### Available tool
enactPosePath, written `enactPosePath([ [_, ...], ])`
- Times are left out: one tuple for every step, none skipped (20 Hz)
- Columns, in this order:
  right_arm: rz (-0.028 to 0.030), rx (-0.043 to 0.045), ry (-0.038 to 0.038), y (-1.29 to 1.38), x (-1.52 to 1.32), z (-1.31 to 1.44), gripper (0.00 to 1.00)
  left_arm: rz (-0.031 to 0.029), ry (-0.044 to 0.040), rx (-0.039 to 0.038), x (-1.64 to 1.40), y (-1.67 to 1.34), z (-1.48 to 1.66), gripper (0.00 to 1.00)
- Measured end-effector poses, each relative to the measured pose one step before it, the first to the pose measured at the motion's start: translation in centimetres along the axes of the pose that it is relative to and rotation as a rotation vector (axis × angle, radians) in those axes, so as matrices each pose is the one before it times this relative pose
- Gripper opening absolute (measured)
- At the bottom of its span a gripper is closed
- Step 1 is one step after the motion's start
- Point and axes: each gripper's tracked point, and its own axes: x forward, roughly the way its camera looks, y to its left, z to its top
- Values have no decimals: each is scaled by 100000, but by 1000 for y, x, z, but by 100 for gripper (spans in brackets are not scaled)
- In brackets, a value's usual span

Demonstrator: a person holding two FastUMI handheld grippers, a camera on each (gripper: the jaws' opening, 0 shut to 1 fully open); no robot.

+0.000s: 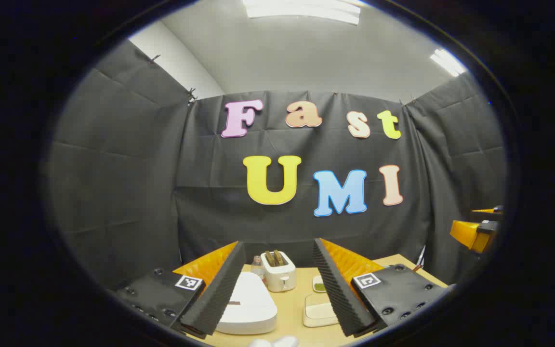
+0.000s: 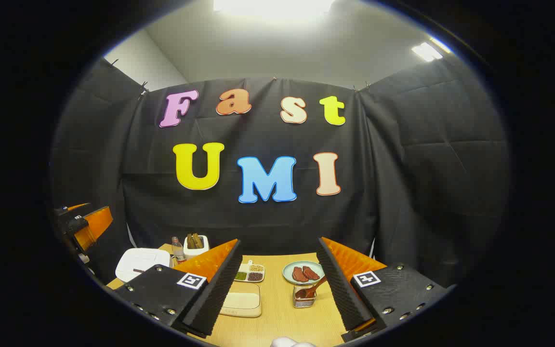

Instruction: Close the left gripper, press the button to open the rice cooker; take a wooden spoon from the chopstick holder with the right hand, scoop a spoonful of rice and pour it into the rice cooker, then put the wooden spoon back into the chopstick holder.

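Ribbed pads are lining both fingers of the left gripper (image 1: 277,284) at the bottom of the left gripper view, jaws standing wide apart w/ nothing between them. Just beyond, lower centre-left of that frame, the white rice cooker (image 1: 248,306) is sitting on the wooden table (image 1: 292,303) w/ its lid down, partly behind the left-hand finger. Behind it a white toaster (image 1: 278,271) is holding two brown slices, a small bottle (image 1: 257,264) standing just beside it to the left. Right of the cooker a cream lidded box (image 1: 318,311) is lying flat, a small divided dish (image 1: 319,284) past it. At the far right edge the right gripper (image 1: 475,231) is hanging above table level. In the right gripper view that gripper's own fingers (image 2: 277,284) are also spread open, empty, at the bottom of the frame. Between them, lower centre-right, the chopstick holder (image 2: 304,299), a clear glass, is standing on the table w/ the wooden spoon (image 2: 312,288) leaning in it, bowl down, handle pointing up-right. Behind it a pale green plate (image 2: 288,274) is carrying two reddish-brown pieces. Left of centre the cream box and the divided dish w/ grains are lying near each other. At lower left the cooker, bottle and toaster are showing again, and the left gripper is hovering at the left edge.
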Motion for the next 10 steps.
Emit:
enactPosePath([
  [-192,-31,-3,-45,9,39,95,-118,61,36,-68,-93,-102,98],
  [180,67,29,46,18,-66,95,-171,144,44,-26,-76,31,98],
  [77,135,70,2,15,43,95,-62,-12,32,22,-74,-40,98],
  [-8,-54,-78,-40,40,-32,95,-99,28,279,63,-114,-31,98],
  [-54,-44,113,-50,-9,32,95,50,124,131,140,46,-70,98],
  [92,60,-201,83,20,22,95,-157,-39,-71,52,3,60,98],
  [92,41,-23,9,85,50,95,-173,42,-5,-40,-69,-81,98],
  [52,-123,105,26,77,-26,95,-98,342,143,14,-127,-72,98],
  [2,-128,5,-8,42,53,95,-459,-19,-6,90,-56,14,98],
  [60,-74,233,47,68,-158,95,-13,76,-6,23,-99,-1,98],
])
